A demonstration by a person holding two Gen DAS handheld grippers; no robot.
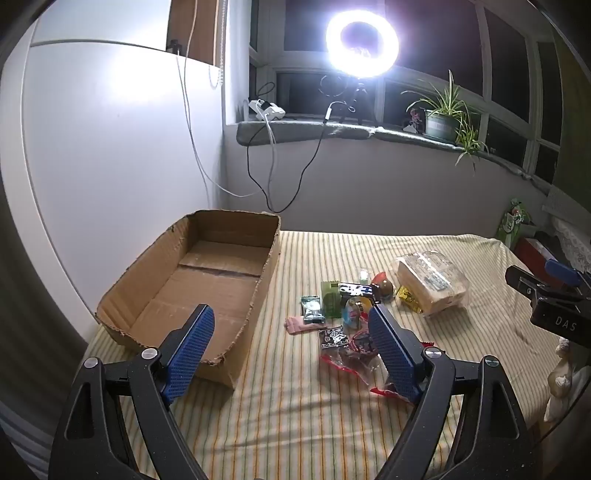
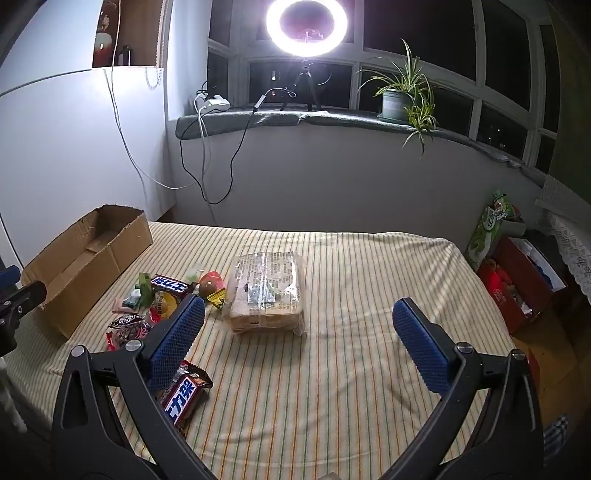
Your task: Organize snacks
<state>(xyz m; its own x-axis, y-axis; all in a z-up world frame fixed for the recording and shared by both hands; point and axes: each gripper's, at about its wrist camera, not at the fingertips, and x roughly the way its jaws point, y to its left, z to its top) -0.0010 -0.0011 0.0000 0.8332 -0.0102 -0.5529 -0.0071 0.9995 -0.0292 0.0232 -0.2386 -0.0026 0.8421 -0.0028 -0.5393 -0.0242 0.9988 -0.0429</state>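
Observation:
An empty cardboard box [image 1: 192, 280] [image 2: 85, 258] sits at the left on the striped cloth. A heap of small snacks [image 1: 343, 310] [image 2: 162, 299] lies right of it, with a large clear packet of biscuits [image 1: 430, 282] [image 2: 266, 291] beside them. A brown chocolate bar [image 2: 184, 395] lies apart, near my right gripper's left finger. My left gripper [image 1: 291, 325] hangs open above the cloth between box and heap, holding nothing. My right gripper [image 2: 299, 314] is open and empty in front of the biscuit packet; it shows at the right edge [image 1: 554, 295] of the left wrist view.
The striped cloth [image 2: 351, 369] covers a table against a white wall. A red box [image 2: 517, 284] and a green bag [image 2: 487, 229] stand past its right edge. A ring light [image 2: 306, 22], cables and a potted plant [image 2: 402, 92] are on the sill behind.

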